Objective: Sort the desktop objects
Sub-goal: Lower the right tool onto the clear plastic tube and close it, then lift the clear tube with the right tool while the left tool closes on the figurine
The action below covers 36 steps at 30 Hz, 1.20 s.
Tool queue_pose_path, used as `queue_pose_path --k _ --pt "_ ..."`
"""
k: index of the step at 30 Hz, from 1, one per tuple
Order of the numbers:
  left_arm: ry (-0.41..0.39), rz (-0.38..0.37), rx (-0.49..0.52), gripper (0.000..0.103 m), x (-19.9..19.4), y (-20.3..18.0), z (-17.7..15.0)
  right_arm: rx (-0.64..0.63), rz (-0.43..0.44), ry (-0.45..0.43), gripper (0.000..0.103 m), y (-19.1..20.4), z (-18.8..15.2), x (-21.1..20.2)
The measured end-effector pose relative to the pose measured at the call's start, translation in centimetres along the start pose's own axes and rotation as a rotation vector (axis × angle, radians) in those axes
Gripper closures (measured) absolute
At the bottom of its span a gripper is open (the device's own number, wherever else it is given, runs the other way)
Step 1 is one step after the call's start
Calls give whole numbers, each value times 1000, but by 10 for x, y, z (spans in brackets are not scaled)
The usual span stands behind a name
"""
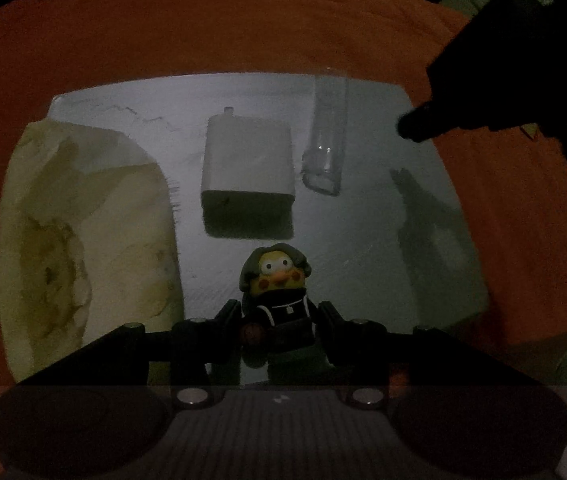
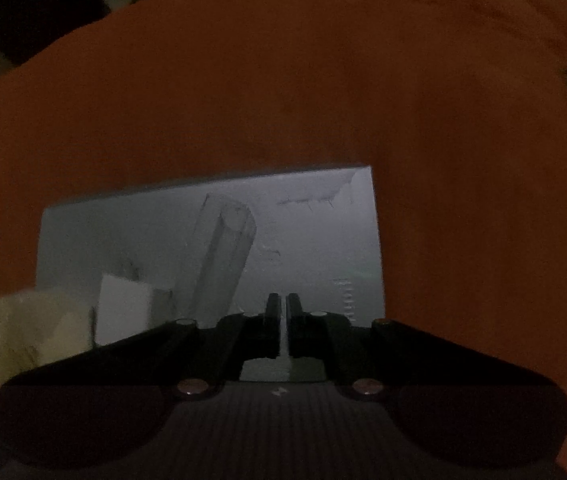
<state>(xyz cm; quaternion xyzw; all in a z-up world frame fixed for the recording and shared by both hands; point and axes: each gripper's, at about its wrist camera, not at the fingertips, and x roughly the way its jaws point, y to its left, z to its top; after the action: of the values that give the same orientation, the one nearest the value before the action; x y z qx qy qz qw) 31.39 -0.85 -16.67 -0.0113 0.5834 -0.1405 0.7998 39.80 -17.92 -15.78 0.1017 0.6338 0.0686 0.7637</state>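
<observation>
A small duck figurine (image 1: 279,276) with a yellow face and black jacket stands at the near edge of a white tray (image 1: 363,240). My left gripper (image 1: 278,312) is shut on its body, one finger on each side. On the tray behind it lie a white charger block (image 1: 247,160) and a clear tube (image 1: 325,136). My right gripper (image 2: 282,304) hovers over the tray's (image 2: 323,240) near part. Its fingers are almost touching, and I see nothing between them. From that side the clear tube (image 2: 227,256) and the charger block (image 2: 123,308) lie to its left.
A crumpled yellowish paper wad (image 1: 83,232) fills the tray's left side, and the right wrist view shows the wad (image 2: 39,328) too. An orange cloth (image 1: 243,20) surrounds the tray. A dark shape (image 1: 483,92) reaches in from the upper right. The scene is dim.
</observation>
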Motion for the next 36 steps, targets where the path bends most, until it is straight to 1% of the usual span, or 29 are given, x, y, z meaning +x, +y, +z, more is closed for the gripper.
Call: queue_pose_path --k 1,2,3,5,6,8,10,11,12,14,15,16,17,18,20,21,22,24,26,29,31,33,36 --pt "0 1 -1 66 0 -1 -1 25 -5 -5 56 1 -1 2" --pt "-1 1 -3 66 1 -1 -2 52 -19 -10 36 4 0 4" --pt "0 -3 -6 66 0 0 -3 83 -33 -22 27 6 2 5" --pt "-4 -6 -24 66 -5 5 -4 133 -29 -53 25 9 6 6" --pt "-4 -8 -32 66 -4 7 -4 147 -19 -58 21 11 8 8" --pt "-3 -14 -51 66 -4 10 -4 152 -23 -68 19 16 12 14" --pt "-2 -15 -54 66 -5 8 -5 128 -43 -70 19 24 12 24" --pt "-2 -15 -55 66 -6 8 -5 140 -83 -117 19 27 10 28" --pt "-4 -10 -49 66 -6 6 -6 129 -94 -119 19 30 10 32" --pt "-8 0 -38 66 -6 3 -6 105 -113 -100 21 35 4 43" --pt "-7 3 -37 66 -7 3 -10 82 -139 -109 26 40 0 46" --pt "-6 0 -40 66 -7 3 -10 37 -188 -117 31 46 -4 48" --pt "-5 -2 -42 66 -7 3 -10 3 -225 -117 49 50 -6 49" --pt "-4 1 -45 66 -7 3 -9 -9 -228 -113 71 48 -6 46" --pt "-3 3 -43 66 -6 1 -8 -26 -225 -102 72 42 -7 39" --pt "-4 4 -38 66 -6 -1 -8 -10 -177 -79 72 35 -8 36" --pt "-4 7 -34 66 -5 -3 -8 0 -148 -63 72 29 -7 31" --pt "-4 13 -25 66 -5 -5 -8 -23 -150 -56 72 19 -10 25" --pt "-3 6 -30 66 -6 -3 -8 -62 -151 -49 72 12 -14 23" --pt "9 -16 -38 66 -12 1 -6 -75 -88 -47 72 -1 -15 12" --pt "22 -40 -36 66 -11 4 -3 -116 -63 -43 72 -8 -19 10" --pt "30 -44 -19 66 -10 2 0 -168 -80 -49 72 -11 -25 12" --pt "37 -35 3 66 -9 2 4 -222 -106 -34 72 -11 -30 16"
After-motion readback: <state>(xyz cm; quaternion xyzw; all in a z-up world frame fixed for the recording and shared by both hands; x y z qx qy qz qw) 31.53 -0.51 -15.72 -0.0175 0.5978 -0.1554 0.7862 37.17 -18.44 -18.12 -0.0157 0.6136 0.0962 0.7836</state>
